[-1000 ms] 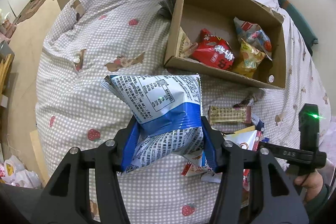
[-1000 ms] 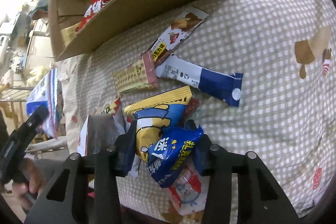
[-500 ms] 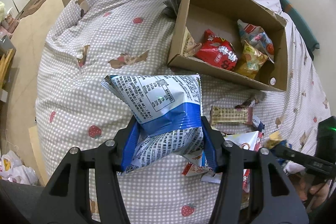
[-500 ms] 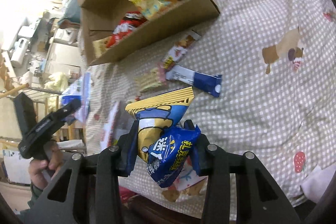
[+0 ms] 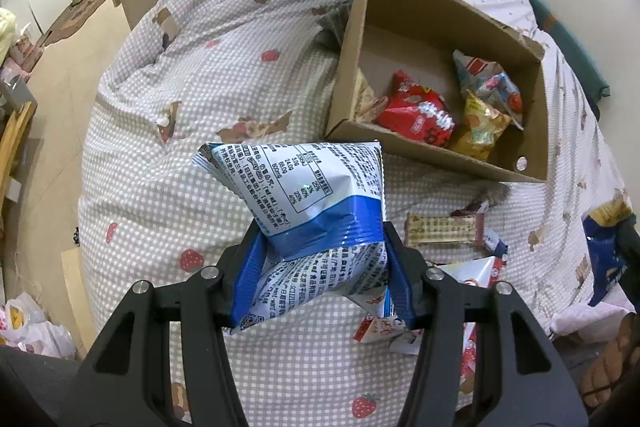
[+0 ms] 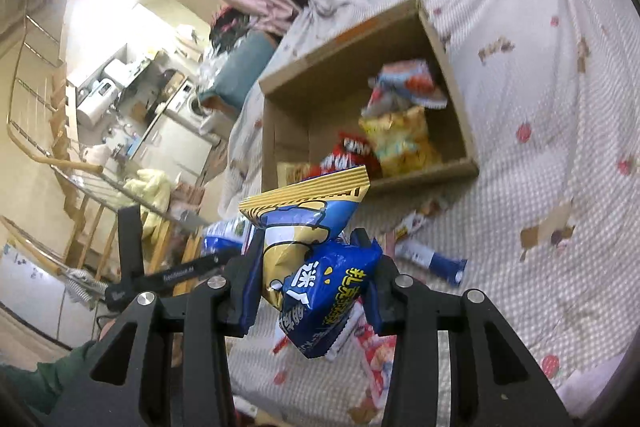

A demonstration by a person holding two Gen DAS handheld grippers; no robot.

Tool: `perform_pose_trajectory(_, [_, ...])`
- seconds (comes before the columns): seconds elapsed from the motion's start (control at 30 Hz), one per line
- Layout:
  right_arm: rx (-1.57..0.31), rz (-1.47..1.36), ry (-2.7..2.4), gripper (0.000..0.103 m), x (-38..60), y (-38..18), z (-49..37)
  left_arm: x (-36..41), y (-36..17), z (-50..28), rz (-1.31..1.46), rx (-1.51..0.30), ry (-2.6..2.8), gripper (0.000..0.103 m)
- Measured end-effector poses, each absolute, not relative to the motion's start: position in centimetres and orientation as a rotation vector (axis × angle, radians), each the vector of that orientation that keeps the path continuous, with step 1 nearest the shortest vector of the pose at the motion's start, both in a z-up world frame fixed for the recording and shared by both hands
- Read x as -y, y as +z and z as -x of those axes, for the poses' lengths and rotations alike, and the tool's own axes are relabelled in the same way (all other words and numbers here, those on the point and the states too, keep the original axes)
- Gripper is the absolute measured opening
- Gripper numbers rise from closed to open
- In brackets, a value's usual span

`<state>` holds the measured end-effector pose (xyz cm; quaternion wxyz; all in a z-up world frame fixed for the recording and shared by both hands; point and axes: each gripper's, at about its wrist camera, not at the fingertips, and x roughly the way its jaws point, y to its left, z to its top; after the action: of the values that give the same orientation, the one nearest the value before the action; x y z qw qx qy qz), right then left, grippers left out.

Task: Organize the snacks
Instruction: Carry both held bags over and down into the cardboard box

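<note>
The right gripper (image 6: 312, 283) has lifted its blue and yellow snack bag (image 6: 316, 267) up off the bed (image 6: 560, 155), and now the cardboard box (image 6: 452, 167) shows ahead of it, not the snacks lying on the cover. Its fingers (image 6: 246, 291) squeeze the bag on both sides. The left gripper (image 5: 320, 267) has stayed put above the bed, its fingers (image 5: 250, 275) clamped on the blue and white snack bag (image 5: 304, 195).
</note>
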<state>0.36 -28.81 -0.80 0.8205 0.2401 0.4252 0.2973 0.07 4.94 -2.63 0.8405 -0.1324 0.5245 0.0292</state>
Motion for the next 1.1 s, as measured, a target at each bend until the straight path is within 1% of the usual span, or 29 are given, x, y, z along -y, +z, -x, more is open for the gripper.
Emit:
perform_pose_trajectory(0.17, [-0.852, -0.492, 0.634, 0.043, 28.8, 0.4, 0.2, -4.3, -1.3, 0.3, 0.253, -1.056, 0.046, 0.051])
perform_pose_trajectory(0.47, [-0.826, -0.482, 0.576, 0.043, 28.5, 1.3, -2.3, -3.8, 2.3, -1.2, 0.207, -0.947, 0.033, 0.051])
perform_pose_trajectory(0.63, [-0.817, -0.484, 0.576, 0.043, 27.5, 1.7, -5.3, -3.5, 3.4, -4.3, 0.200, -0.929, 0.019, 0.051])
perform_pose_trajectory(0.93, [-0.850, -0.438, 0.592, 0.043, 24.4, 2.0, -10.6, -1.1, 3.8, -10.3, 0.089, -0.918, -0.015, 0.051])
perform_pose_trajectory(1.1, [-0.851, -0.417, 0.590, 0.043, 23.4, 1.7, -13.3, -0.5, 3.6, -13.3, 0.080, -0.906, -0.016, 0.051])
